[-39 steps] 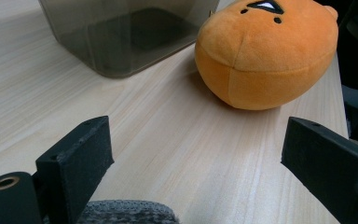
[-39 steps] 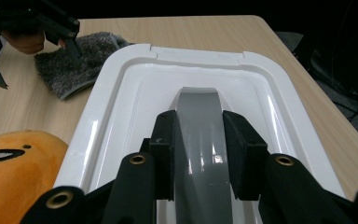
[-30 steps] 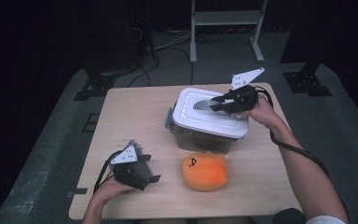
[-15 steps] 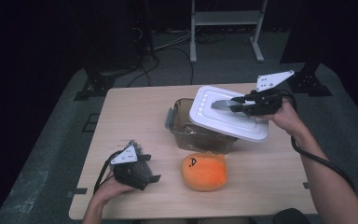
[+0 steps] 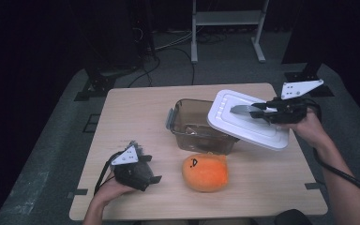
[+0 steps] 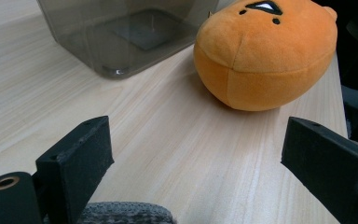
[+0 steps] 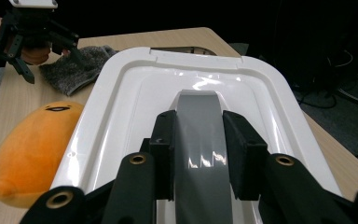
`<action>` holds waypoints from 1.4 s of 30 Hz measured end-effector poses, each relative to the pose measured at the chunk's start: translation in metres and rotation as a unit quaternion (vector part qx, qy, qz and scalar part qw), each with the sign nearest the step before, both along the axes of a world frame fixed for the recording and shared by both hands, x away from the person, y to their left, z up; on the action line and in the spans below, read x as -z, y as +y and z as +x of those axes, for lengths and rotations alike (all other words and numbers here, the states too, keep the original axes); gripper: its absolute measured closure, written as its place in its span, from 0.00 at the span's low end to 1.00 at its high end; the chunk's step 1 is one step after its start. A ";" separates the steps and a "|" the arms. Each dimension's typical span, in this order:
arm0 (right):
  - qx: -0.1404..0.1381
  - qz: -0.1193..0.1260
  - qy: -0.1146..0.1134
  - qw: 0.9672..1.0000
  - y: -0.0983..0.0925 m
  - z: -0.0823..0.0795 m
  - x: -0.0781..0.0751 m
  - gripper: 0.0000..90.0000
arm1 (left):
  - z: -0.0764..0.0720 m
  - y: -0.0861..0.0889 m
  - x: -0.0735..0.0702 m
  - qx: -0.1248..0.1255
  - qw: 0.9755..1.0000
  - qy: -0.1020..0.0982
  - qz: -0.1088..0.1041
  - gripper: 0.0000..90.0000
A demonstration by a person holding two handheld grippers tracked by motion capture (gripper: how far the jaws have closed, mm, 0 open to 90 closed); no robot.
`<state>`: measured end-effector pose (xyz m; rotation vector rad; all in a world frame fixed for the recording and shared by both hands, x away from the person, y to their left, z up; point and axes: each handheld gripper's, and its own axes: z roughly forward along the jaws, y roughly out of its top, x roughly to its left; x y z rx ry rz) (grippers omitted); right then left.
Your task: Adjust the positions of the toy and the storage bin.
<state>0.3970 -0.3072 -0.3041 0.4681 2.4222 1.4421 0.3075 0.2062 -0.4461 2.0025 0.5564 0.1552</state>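
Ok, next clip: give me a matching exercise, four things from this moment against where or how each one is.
Things:
1. white lid
2. clear container
3. orange plush toy
4. left gripper

States:
A. open, resting low over the table
B. lying on the table on the near side of the container
C. clamped by its grey handle in the right gripper
D. uncovered, standing mid-table

Pairs: 1-C, 2-D, 3-B, 4-A

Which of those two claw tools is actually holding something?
The right gripper: its jaws pinch the grey handle of the white lid. The left gripper rests open near the orange plush.
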 end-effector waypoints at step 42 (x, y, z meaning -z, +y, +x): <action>0.104 0.022 0.010 0.994 -0.112 -0.070 0.041 0.73 | -0.001 -0.001 0.001 0.000 1.000 0.005 0.000 0.09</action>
